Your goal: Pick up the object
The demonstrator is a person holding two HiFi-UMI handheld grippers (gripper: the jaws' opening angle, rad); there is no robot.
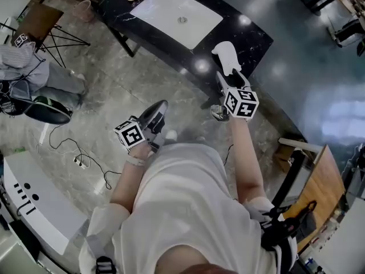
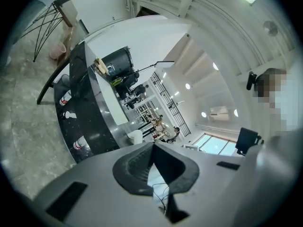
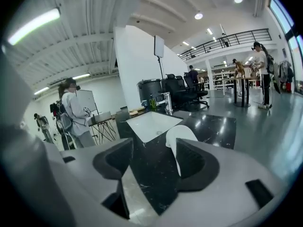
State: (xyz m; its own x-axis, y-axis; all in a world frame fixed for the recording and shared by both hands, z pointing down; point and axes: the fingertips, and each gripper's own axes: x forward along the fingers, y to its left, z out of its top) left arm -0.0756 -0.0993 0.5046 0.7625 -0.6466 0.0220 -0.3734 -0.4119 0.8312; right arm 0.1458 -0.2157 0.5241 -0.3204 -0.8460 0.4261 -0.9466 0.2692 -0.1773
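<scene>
Grey stone floor (image 1: 114, 90) surrounds a black marble table (image 1: 251, 39) with a white inset basin (image 1: 171, 16) at the upper centre of the head view; the table's near edge runs diagonally toward the lower right, with open floor to its left and below it. Right of the basin, near that edge, stands the white object (image 1: 226, 55); the right gripper (image 3: 152, 152), arm extended at centre right, holds its jaws apart, the object close ahead beside the right-hand jaw and not pressed; the left gripper (image 2: 151, 148), lower at centre left over the floor, has its jaws together on nothing.
</scene>
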